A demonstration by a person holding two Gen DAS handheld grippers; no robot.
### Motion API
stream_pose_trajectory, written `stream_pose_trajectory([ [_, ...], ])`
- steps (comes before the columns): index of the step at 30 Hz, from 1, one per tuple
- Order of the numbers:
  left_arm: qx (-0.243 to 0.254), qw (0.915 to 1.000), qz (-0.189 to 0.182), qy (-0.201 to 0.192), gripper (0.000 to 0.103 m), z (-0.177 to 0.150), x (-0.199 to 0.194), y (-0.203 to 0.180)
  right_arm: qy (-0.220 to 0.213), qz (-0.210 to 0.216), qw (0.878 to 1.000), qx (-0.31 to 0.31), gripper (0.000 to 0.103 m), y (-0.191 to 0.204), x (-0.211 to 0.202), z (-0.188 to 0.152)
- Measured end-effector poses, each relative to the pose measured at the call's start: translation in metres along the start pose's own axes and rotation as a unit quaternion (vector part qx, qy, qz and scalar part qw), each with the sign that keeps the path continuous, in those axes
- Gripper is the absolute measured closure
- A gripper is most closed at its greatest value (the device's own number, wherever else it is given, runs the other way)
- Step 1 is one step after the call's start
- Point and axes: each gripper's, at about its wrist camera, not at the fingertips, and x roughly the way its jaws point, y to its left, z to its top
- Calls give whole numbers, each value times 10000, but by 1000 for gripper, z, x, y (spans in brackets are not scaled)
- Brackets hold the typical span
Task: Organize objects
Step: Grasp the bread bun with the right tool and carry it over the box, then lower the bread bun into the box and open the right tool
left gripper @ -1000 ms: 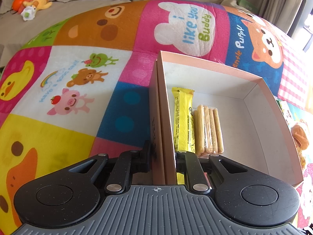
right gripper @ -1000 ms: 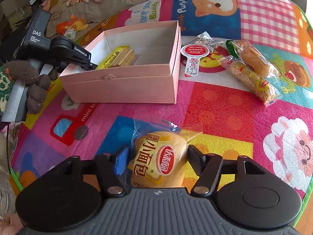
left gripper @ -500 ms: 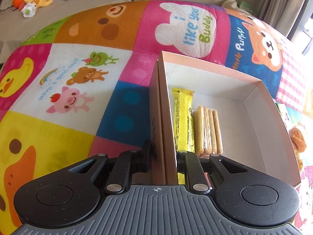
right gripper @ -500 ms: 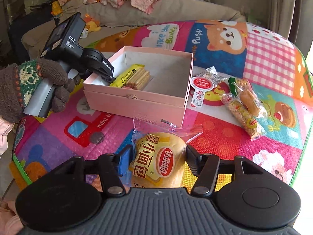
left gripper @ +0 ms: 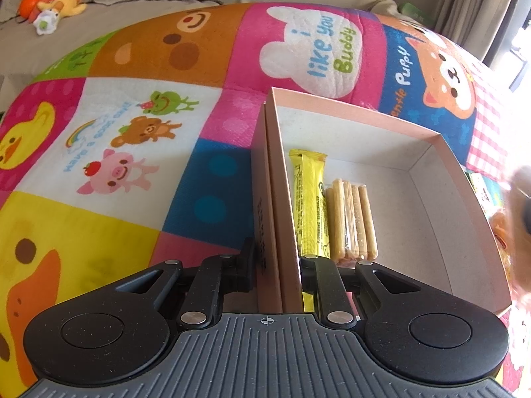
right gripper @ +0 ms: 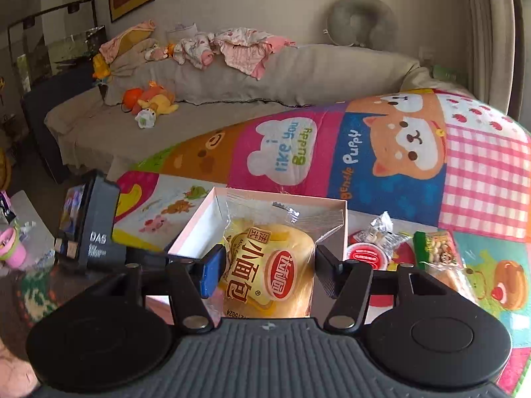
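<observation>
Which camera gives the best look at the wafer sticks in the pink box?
The left wrist view: the wafer sticks lie unobstructed beside the yellow bar inside the pink box. In the right wrist view, the bread packet blocks them.

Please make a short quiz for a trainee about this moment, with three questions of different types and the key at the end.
1. True or false: the left gripper is clamped on a side wall of the pink box.
2. Multiple choice: what does the right gripper hold? A) a red-lidded cup B) a wrapped bread bun C) a plush toy
3. Short answer: which two snacks lie inside the box, beside the clamped wall?

Key
1. True; one finger is outside the wall and one inside.
2. B; the bread bun in clear wrap sits between the fingers, raised in front of the box.
3. The yellow snack bar and the wafer stick pack, lying side by side.
</observation>
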Motion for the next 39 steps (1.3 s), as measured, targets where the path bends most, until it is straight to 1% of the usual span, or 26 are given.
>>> stream_pose_trajectory([
  [5, 28, 10000, -38, 7, 84, 0, 0, 1, 376, 216, 9981, 436, 45, -2, 78, 23],
  [7, 46, 10000, -34, 3, 84, 0, 0, 0, 485, 268, 9973, 484, 45, 2, 104, 28],
  [12, 44, 10000, -36, 3, 83, 0, 0, 1, 659, 178, 9972, 314, 45, 17, 150, 35],
  [16, 51, 10000, -34, -3, 83, -1, -1, 0, 994, 179, 9940, 426, 44, 19, 173, 31],
  [17, 46, 10000, -34, -1, 83, -1, 0, 0, 1026, 200, 9935, 447, 44, 18, 174, 30],
  [19, 39, 10000, -38, -1, 83, 0, 0, 0, 930, 255, 9944, 423, 35, 14, 164, 30],
  [20, 36, 10000, -45, -3, 83, -1, -1, 1, 856, 222, 9954, 373, 33, 12, 158, 30],
  [24, 14, 10000, -76, -21, 83, -1, 0, 2, 623, 120, 9978, 214, 32, -6, 121, 31],
  [25, 12, 10000, -72, -24, 83, -1, 0, 2, 555, 85, 9982, 192, 29, -14, 110, 29],
  [27, 13, 10000, -70, -24, 83, -1, 0, 2, 349, -123, 9992, 131, 25, -35, 82, 25],
  [29, 23, 10000, -70, -22, 83, -1, 0, 2, 182, -458, 9987, 142, 24, -62, 55, 19],
  [31, 33, 10000, -70, -17, 83, -1, 0, 2, 122, -787, 9965, 265, 23, -91, 36, 15],
  [34, 28, 10000, -60, -3, 83, 0, 0, 2, 144, -1234, 9898, 696, 22, -136, 21, 11],
  [37, 52, 10000, -28, 6, 84, 0, 0, 1, 274, -1346, 9831, 1214, 21, -172, 28, 9],
  [39, 83, 10000, -12, 17, 84, 1, 0, 0, 328, -1456, 9786, 1416, 16, -187, 42, 8],
])
